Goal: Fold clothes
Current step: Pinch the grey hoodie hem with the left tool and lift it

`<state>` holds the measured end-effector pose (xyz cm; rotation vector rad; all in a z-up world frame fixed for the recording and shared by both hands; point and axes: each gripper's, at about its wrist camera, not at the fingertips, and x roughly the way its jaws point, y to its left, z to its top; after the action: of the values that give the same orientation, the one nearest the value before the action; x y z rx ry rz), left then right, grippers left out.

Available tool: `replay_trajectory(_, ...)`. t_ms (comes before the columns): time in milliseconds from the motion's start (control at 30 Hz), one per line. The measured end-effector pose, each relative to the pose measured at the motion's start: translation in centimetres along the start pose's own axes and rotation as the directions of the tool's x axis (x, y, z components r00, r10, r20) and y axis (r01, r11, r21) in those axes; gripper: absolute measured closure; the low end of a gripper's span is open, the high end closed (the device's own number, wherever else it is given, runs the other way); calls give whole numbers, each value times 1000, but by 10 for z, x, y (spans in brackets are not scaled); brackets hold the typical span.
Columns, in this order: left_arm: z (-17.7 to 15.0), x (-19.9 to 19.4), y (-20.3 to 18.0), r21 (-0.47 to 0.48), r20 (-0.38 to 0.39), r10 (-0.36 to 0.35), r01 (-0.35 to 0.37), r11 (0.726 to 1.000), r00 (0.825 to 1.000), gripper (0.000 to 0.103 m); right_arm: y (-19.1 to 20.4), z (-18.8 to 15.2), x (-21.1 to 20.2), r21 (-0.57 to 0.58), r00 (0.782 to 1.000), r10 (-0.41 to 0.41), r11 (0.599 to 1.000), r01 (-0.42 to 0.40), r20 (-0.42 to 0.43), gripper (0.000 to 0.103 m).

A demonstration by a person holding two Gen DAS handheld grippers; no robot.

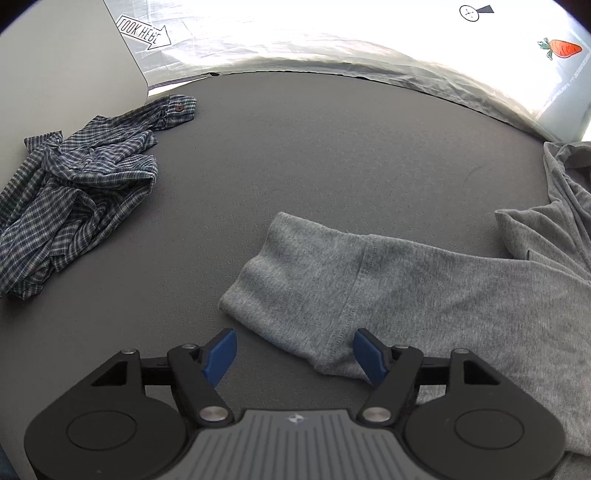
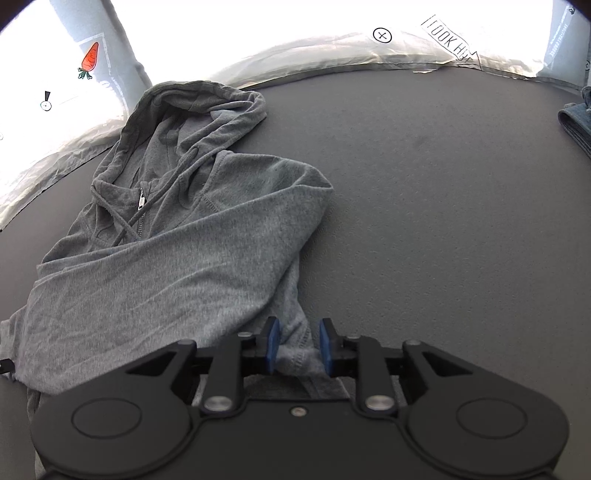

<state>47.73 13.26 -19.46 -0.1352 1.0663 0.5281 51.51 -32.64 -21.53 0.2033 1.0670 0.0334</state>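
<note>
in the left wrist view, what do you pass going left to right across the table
plaid shirt, crumpled at the left → bare stretch of the dark grey table → cuff end of the grey hoodie's sleeve → the rest of the grey hoodie, running off the right edge

A dark grey counter (image 1: pixel 314 155) stretches ahead of the jaws, edged by glaring white sheeting (image 1: pixel 295 40) (a carrot sticker (image 1: pixel 563 48), 1 arrow label (image 1: pixel 142 31)).
</note>
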Motion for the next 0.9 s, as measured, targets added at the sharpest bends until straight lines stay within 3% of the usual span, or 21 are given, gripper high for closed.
replay_trajectory(167, 7, 10, 5, -5, 12, 2, -2, 1000, 1000, 16, 0, -10, -7, 1, 1000, 6, 1000, -6, 2, 63)
replay_trajectory(300, 4, 19, 11, -110, 5, -75, 75, 991, 997, 20, 2, -12, -9, 14, 1000, 5, 1000, -5, 3, 60)
replay_trajectory(400, 1, 13, 5, -102, 56, -120, 125, 987, 991, 60, 4, -13, -11, 12, 1000, 1, 1000, -1, 7, 60)
replay_trajectory(433, 2, 10, -1, -91, 58, -145, 150, 985, 988, 86, 5, -14, -11, 13, 1000, 1, 1000, -1, 7, 60)
replay_trajectory(567, 5, -5, -19, -59, 84, -185, 191, 980, 979, 90, 7, -15, -12, 11, 1000, 4, 1000, -4, 10, 61)
replay_trajectory(700, 7, -32, -36, -26, 123, -278, 283, 959, 953, 90, 7, -15, -16, 11, 1000, 14, 1000, -14, 21, 61)
replay_trajectory(800, 8, -54, -54, 28, 144, -363, 363, 931, 920, 92, 6, -15, -18, 16, 999, 22, 1000, -22, 28, 61)
replay_trajectory(900, 7, -75, -81, 115, 136, -460, 447, 887, 877, 92, 5, -15, -20, 24, 999, 30, 999, -30, 34, 61)
